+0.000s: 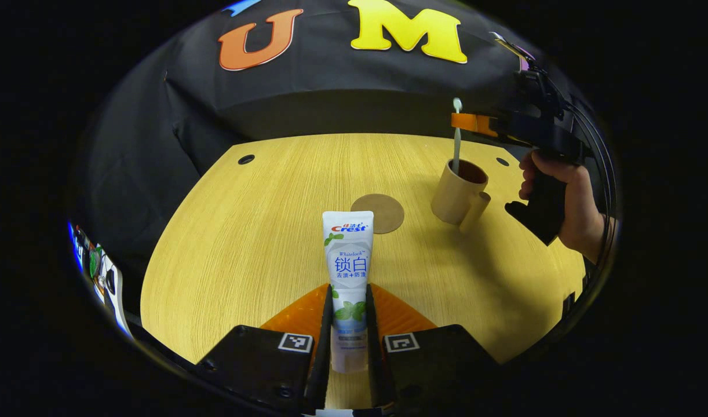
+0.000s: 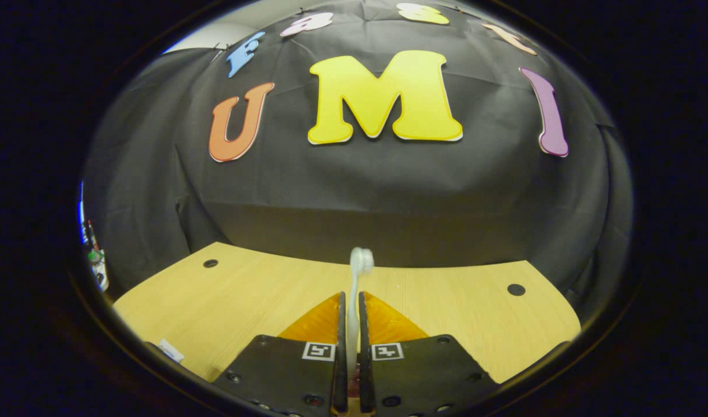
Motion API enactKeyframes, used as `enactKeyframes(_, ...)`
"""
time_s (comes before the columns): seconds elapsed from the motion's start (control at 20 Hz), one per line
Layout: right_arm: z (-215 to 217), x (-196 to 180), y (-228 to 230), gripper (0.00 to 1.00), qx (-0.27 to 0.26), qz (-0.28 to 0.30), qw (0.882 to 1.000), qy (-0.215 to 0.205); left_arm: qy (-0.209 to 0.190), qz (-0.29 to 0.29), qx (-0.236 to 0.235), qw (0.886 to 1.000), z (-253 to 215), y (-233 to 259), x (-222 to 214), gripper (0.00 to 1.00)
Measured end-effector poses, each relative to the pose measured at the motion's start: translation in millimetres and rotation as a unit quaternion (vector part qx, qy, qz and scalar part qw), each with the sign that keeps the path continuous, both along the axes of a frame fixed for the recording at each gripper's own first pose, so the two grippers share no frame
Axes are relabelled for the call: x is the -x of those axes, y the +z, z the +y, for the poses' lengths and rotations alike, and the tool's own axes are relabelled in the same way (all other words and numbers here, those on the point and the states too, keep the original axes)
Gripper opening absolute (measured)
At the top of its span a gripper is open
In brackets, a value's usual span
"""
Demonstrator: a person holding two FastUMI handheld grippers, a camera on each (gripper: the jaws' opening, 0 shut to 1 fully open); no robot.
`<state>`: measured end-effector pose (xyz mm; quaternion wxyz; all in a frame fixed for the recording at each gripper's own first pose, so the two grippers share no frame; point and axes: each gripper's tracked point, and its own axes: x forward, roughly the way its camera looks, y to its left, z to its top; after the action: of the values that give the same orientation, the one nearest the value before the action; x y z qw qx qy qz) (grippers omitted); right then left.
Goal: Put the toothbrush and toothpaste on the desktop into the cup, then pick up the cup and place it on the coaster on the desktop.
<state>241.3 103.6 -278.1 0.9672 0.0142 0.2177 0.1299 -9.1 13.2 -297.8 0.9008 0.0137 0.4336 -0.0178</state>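
Observation:
My left gripper (image 1: pixel 349 294) is shut on a white toothpaste tube (image 1: pixel 348 260), which points forward over the wooden desktop (image 1: pixel 244 249). A round brown coaster (image 1: pixel 378 212) lies just beyond the tube's far end. To its right stands a tan cup (image 1: pixel 457 194) with a handle. A white toothbrush (image 1: pixel 456 139) stands upright with its lower end inside the cup, and my right gripper (image 1: pixel 467 123), held by a hand (image 1: pixel 571 208), pinches its upper part. In the right gripper view, my right gripper (image 2: pixel 349 301) is shut on the toothbrush (image 2: pixel 360 263), whose bristle head sticks up above the fingertips.
Two dark round holes (image 1: pixel 246 158) (image 1: pixel 502 161) mark the desktop's far corners. The black cloth wall rises right behind the table's back edge. Some small clutter (image 1: pixel 99 272) shows off the table at the far left. Bare wood lies left of the coaster.

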Motion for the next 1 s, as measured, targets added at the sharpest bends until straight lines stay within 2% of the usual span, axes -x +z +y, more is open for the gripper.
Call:
enactKeyframes(0.1, 0.5, 4.8, -2.5, 0.12, -0.001, 0.006, 1.0, 0.005, -0.005, -0.007, -0.003, 1.0, -3.1, 4.2, -2.7, 0.31)
enactKeyframes(0.2, -0.3, 8.7, 1.4, 0.22, -0.001, 0.005, 1.0, 0.009, -0.007, -0.017, -0.001, 1.0, -8.0, 10.1, -4.9, 0.31)
enactKeyframes(0.25, -2.8, 10.2, 4.1, 0.33, 0.0, 0.003, 1.0, 0.009, -0.009, -0.024, 0.001, 1.0, -11.5, 14.3, -6.9, 0.31)
enactKeyframes(0.35, -7.4, 13.0, 10.0, 0.47, 0.0, 0.0, 1.0, 0.007, -0.012, -0.043, 0.003, 0.999, -16.3, 24.1, -11.6, 0.31)
enactKeyframes(0.4, -11.5, 15.3, 12.5, 0.47, -0.001, 0.0, 1.0, 0.005, -0.013, -0.056, 0.005, 0.998, -18.8, 30.8, -17.7, 0.31)
enactKeyframes(0.55, -25.6, 23.8, 24.0, 0.57, -0.003, -0.001, 1.0, -0.001, -0.017, -0.105, 0.01, 0.994, -31.0, 51.2, -39.5, 0.31)
enactKeyframes(0.65, -40.0, 30.3, 34.2, 0.57, -0.005, -0.002, 1.0, -0.007, -0.024, -0.139, 0.017, 0.99, -43.2, 66.6, -53.2, 0.31)
enactKeyframes(0.7, -46.8, 33.5, 38.2, 0.6, -0.007, -0.001, 1.0, -0.01, -0.028, -0.156, 0.02, 0.987, -48.4, 74.0, -62.5, 0.31)
enactKeyframes(1.0, -100.7, 49.7, 64.4, 0.73, -0.007, -0.006, 0.999, -0.035, -0.059, -0.265, 0.052, 0.961, -101.5, 101.1, -120.6, 0.31)
